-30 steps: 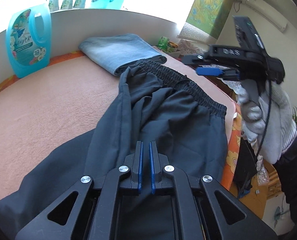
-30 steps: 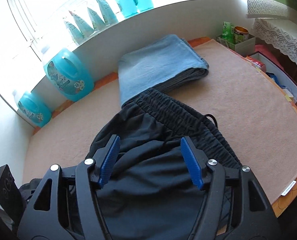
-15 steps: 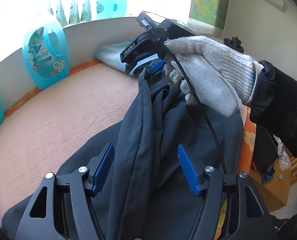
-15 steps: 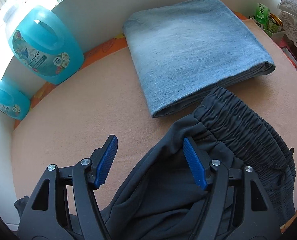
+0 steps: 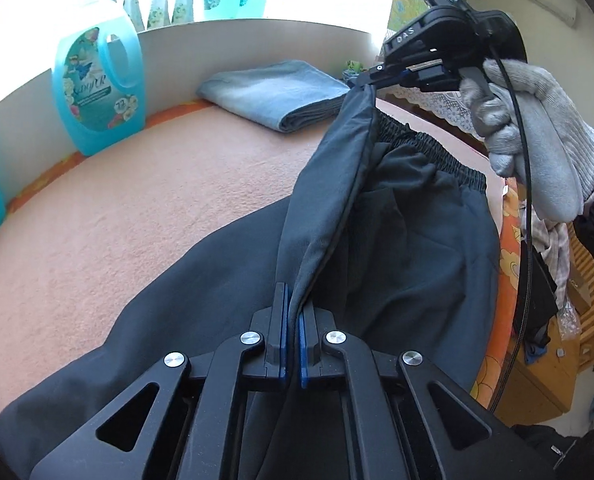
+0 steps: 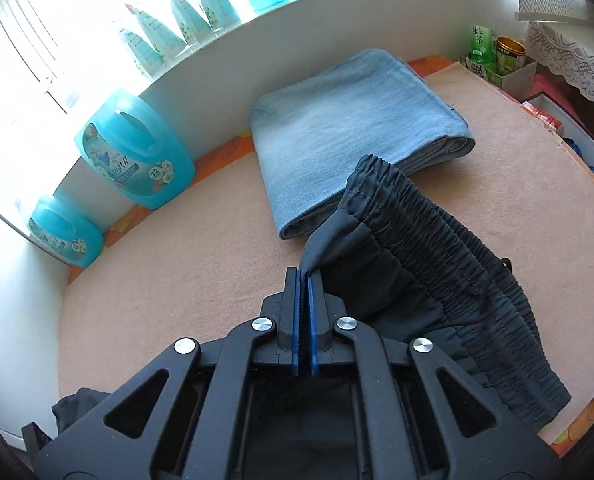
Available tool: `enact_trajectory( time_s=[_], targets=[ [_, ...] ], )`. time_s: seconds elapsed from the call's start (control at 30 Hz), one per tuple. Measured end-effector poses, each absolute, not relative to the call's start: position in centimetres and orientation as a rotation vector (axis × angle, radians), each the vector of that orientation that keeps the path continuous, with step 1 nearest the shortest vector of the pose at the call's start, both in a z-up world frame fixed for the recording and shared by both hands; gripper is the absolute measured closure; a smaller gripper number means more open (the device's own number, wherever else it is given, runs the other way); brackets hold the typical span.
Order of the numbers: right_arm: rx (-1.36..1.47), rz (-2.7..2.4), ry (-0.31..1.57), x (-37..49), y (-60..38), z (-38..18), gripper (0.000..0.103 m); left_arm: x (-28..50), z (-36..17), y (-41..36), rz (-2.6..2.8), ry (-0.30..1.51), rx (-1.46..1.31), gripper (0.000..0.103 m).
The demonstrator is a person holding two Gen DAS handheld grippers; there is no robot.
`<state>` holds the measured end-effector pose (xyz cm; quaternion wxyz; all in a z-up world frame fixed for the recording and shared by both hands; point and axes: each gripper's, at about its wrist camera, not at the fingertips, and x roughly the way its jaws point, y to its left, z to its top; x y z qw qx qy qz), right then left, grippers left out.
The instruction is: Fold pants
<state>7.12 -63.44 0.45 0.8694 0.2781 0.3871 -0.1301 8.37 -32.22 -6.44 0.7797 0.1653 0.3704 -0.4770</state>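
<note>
Dark grey pants [image 5: 409, 232] lie on the peach-coloured table cover [image 5: 157, 208], elastic waistband [image 6: 437, 216] towards the far right. My left gripper [image 5: 293, 312] is shut on a raised fold of the pants fabric. My right gripper [image 6: 303, 276] is shut on the pants edge near the waistband corner and lifts it off the table. In the left wrist view the right gripper [image 5: 371, 76] shows at the upper right, held by a gloved hand [image 5: 537, 140], with the fabric edge stretched taut between the two grippers.
Folded light blue jeans [image 6: 353, 120] lie at the back of the table, just behind the waistband. Two blue detergent bottles [image 6: 137, 156] stand against the white back wall. Small boxes and cans [image 6: 497, 56] sit at the far right. The table's right edge [image 5: 509, 264] drops off.
Both grippers were open half a second ago and have shut on the pants. The right gripper has lifted the waistband corner, pulling the fabric edge taut towards the left gripper.
</note>
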Motion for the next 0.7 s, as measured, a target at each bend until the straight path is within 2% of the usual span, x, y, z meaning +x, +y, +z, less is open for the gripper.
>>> enact_trajectory(
  time_s=[0.23, 0.47, 0.7],
  targets=[
    [0.633, -0.279, 0.690, -3.5, -63.4, 0.9, 0.099, 5.1, -5.0, -30.0, -1.112, 0.785, 0.390, 0.100],
    [0.766, -0.327, 0.681, -11.3, -63.6, -5.4, 0.099, 2.5, -7.7, -30.0, -1.156, 0.867, 0.477, 0.100],
    [0.825, -0.293, 0.716, -13.3, -64.6, -9.0, 0.099, 2.5, -7.7, -29.5, -1.141, 0.870, 0.474, 0.100]
  ],
)
